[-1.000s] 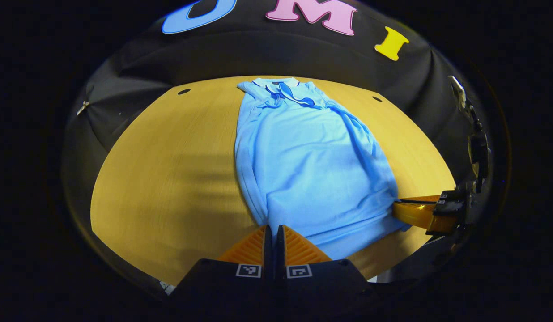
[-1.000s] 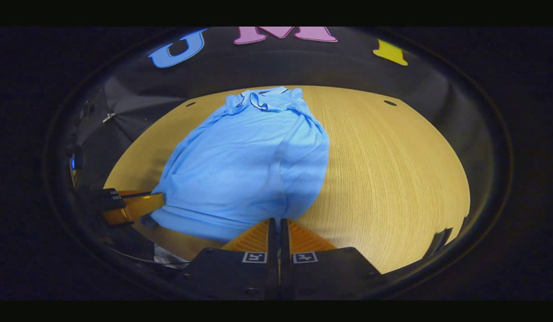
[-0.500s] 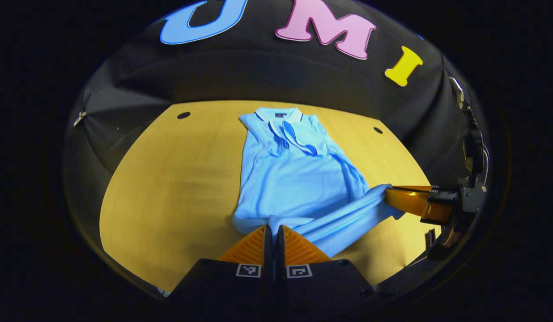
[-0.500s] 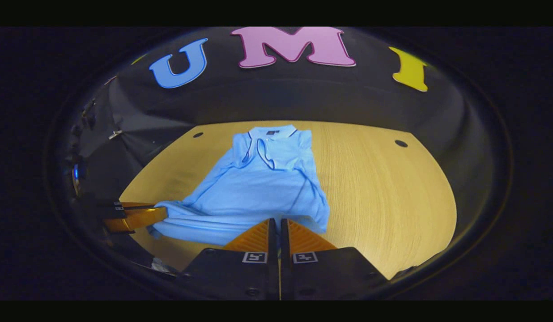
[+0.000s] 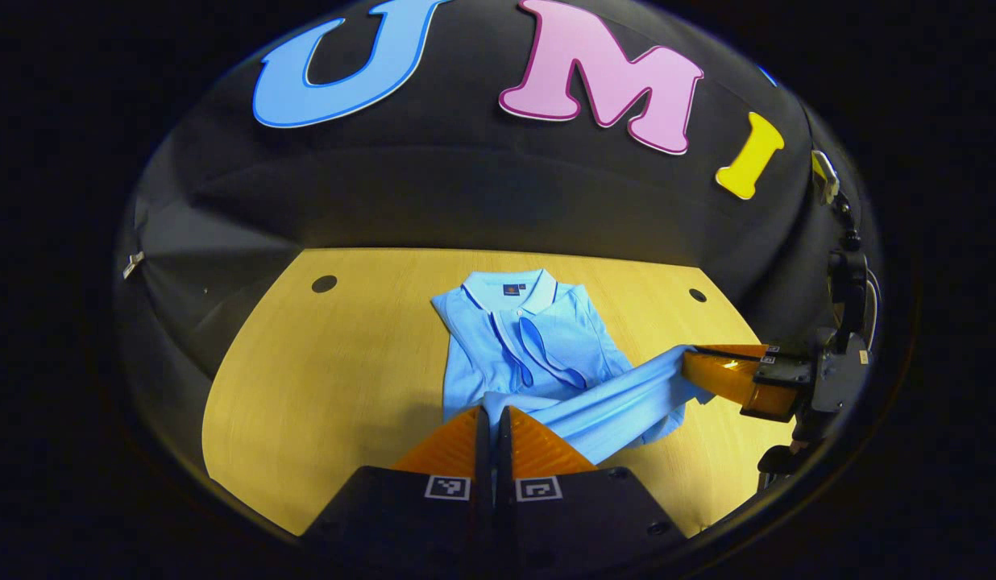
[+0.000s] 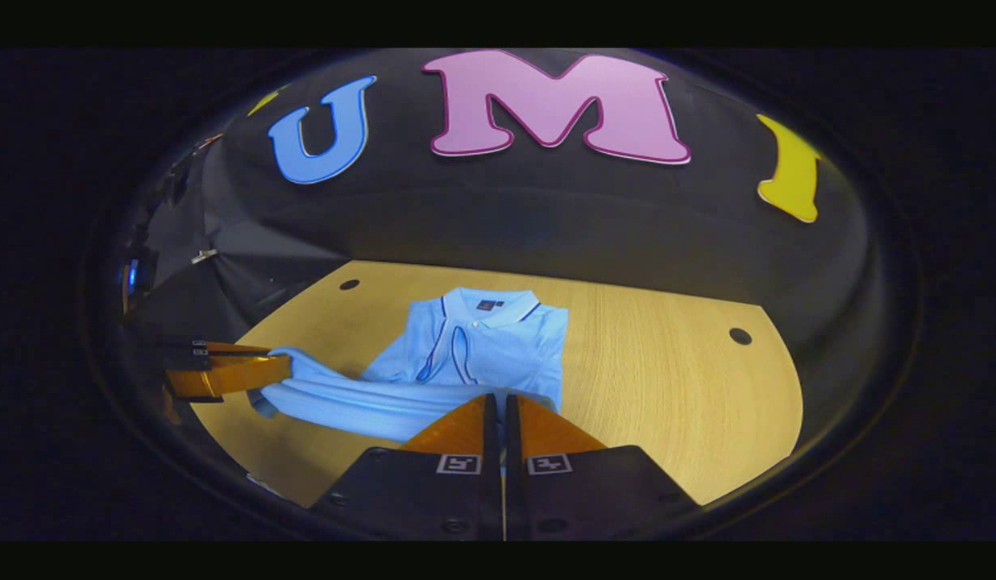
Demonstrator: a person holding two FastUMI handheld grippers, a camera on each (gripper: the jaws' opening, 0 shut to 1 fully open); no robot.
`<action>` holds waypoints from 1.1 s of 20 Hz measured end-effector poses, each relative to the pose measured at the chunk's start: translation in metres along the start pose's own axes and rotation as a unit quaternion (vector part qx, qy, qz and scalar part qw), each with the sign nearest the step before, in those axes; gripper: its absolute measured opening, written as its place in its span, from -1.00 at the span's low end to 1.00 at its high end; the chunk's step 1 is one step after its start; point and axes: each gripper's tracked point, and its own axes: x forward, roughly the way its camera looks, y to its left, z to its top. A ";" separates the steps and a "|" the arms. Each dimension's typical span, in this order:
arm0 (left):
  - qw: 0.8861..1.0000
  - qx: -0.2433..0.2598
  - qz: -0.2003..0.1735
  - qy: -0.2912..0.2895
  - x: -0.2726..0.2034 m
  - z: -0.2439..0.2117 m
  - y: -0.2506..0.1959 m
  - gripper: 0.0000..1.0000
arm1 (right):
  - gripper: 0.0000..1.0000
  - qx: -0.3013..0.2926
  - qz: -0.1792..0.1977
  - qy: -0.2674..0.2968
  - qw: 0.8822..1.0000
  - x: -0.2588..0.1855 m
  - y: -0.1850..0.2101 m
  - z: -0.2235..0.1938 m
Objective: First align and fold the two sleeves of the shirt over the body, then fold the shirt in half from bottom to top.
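A light blue polo shirt lies on the wooden table, collar at the far end, sleeves folded over the body. Its bottom hem is lifted off the table and stretched between both grippers, over the lower body. My left gripper is shut on one hem corner. In the left gripper view the right gripper holds the other corner at the right. The right gripper view shows the shirt, my right gripper shut on the hem, and the left gripper pinching the hem's other end.
The table has round holes near its far corners. Black cloth walls rise just behind the table. Bare wood lies on both sides of the shirt.
Both grippers have risen and moved forward toward the collar, carrying the hem with them. The lower half of the shirt has come off the table and now hangs over the upper half.
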 end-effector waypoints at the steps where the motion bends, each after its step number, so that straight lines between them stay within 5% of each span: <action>1: 1.000 0.004 0.003 -0.002 0.006 0.008 0.002 -0.87 | -0.77 -0.008 0.000 -0.006 1.000 0.008 -0.002 0.009; 9: 0.999 0.007 0.018 -0.029 0.082 0.078 0.022 -0.88 | -0.99 -0.036 -0.010 -0.044 0.998 0.080 -0.024 0.066; 22: 0.998 0.027 0.030 -0.052 0.216 0.141 0.039 -0.78 | -0.89 -0.012 -0.040 -0.049 0.998 0.196 -0.064 0.103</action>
